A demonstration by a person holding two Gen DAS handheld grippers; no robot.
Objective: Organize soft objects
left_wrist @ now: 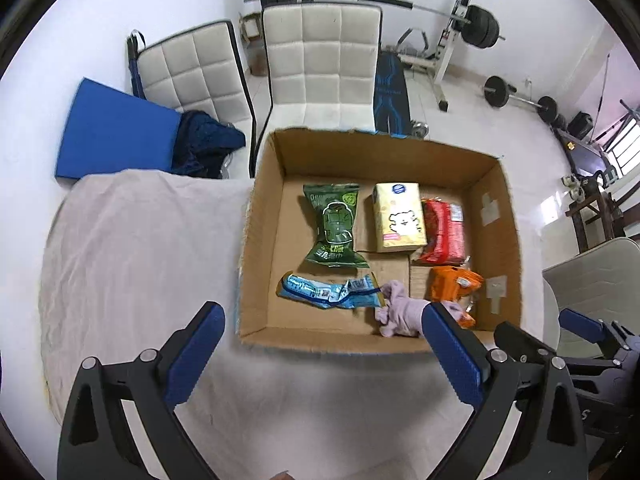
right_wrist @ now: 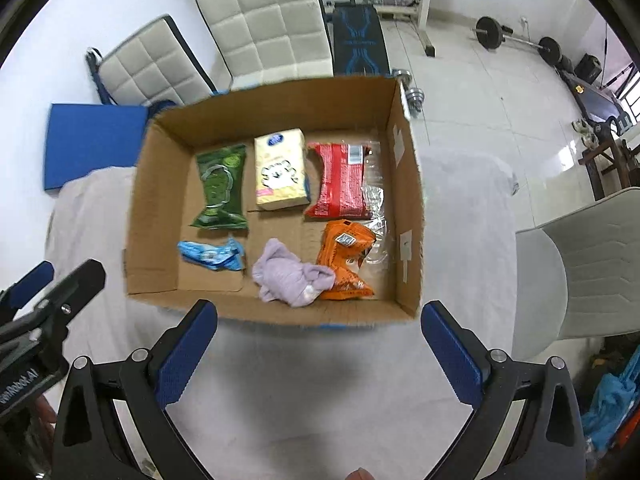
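An open cardboard box [left_wrist: 264, 216] [right_wrist: 408, 184] sits on a table covered with a pale cloth. Inside lie a green packet [left_wrist: 334, 226] [right_wrist: 220, 188], a yellow tissue pack [left_wrist: 398, 216] [right_wrist: 280, 168], a red packet [left_wrist: 444, 230] [right_wrist: 344, 180], an orange packet [left_wrist: 454, 284] [right_wrist: 346, 256], a blue packet [left_wrist: 328, 290] [right_wrist: 212, 256] and a crumpled lilac cloth [left_wrist: 400, 310] [right_wrist: 290, 274]. My left gripper [left_wrist: 324, 336] is open and empty just in front of the box. My right gripper [right_wrist: 320, 336] is open and empty at the box's near wall.
Two white padded chairs [left_wrist: 320, 64] [right_wrist: 264, 20] stand behind the table, with a blue pad [left_wrist: 112, 132] [right_wrist: 92, 140] at the left. Another white chair [right_wrist: 580, 264] is at the right. Weights and a bench [left_wrist: 460, 28] stand on the floor behind.
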